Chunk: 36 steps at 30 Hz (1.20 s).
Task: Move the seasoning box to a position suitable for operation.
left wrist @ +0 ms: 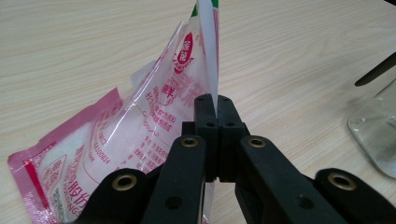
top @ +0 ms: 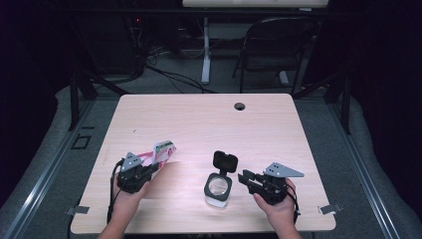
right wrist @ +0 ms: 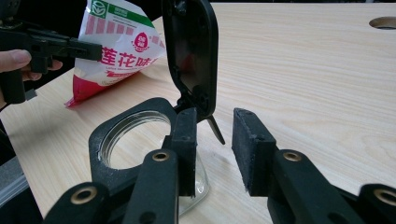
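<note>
From above, a person stands at the near edge of the worktop [top: 209,114] with a tool in each hand. The left gripper [top: 155,167] is clamped on the edge of a pink-and-white seasoning packet [top: 161,151], which lies tilted off the wood at the left. The right gripper [top: 245,178] sits just beside a glass jar [top: 218,188] whose black flip lid [top: 225,161] stands open and upright behind the mouth. Along the left gripper's own camera, the jaws are pressed together on a thin white seam of the packet [left wrist: 140,126], the bag hanging to one side with white powder inside, and the jar's glass wall [left wrist: 376,135] shows off to the right. Along the right gripper's camera, the right gripper [right wrist: 215,140] has its jaws partly apart with nothing between the pads; the nearer pad is close against the jar's black collar [right wrist: 100,140] below the lid's hinge, though I cannot tell if it touches. The packet [right wrist: 119,42] shows beyond, held up by the other tool. I judge the step in hand to be bringing the packet over to the open jar. Next would come carrying it above the mouth, steadying the jar, and tipping or opening the packet without spilling.
</note>
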Motion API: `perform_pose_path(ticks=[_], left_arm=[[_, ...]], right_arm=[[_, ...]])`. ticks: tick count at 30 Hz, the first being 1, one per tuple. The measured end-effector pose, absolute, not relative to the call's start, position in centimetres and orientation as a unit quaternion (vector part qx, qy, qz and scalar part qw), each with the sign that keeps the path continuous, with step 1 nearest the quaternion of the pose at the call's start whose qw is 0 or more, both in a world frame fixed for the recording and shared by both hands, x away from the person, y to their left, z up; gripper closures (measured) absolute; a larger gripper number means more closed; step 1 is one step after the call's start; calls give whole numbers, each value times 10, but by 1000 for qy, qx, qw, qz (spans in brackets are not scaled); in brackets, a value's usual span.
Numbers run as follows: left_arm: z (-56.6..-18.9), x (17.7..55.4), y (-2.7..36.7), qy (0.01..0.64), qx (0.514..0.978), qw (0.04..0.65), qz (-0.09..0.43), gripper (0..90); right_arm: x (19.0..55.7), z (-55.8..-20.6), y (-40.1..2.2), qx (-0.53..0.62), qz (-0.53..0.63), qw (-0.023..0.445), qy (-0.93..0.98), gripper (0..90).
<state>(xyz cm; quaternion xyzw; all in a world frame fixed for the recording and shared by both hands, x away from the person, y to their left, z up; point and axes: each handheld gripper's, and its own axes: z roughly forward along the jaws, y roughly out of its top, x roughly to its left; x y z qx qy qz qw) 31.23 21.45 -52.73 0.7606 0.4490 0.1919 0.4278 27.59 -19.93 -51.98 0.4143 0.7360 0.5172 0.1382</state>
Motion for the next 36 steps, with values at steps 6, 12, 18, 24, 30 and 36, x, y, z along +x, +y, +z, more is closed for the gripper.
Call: perform_pose_path(ticks=[6, 12, 18, 24, 30, 36], left_arm=[[-523, 310, 217, 447, 763, 422, 199, 900], [-515, 310, 219, 441, 768, 414, 211, 900], [-499, 311, 228, 444, 758, 421, 226, 900], [-481, 309, 240, 446, 746, 428, 249, 900], [-467, 308, 252, 451, 728, 441, 268, 900], [-448, 308, 261, 451, 721, 439, 289, 900]], right_arm=[[278, -519, -199, 415, 517, 137, 736, 713], [278, -519, -199, 414, 519, 136, 735, 713], [279, -519, -199, 414, 520, 136, 735, 712], [279, -519, -199, 414, 519, 135, 735, 712], [279, -520, -198, 415, 516, 134, 738, 712], [280, -521, -198, 416, 518, 133, 736, 712]])
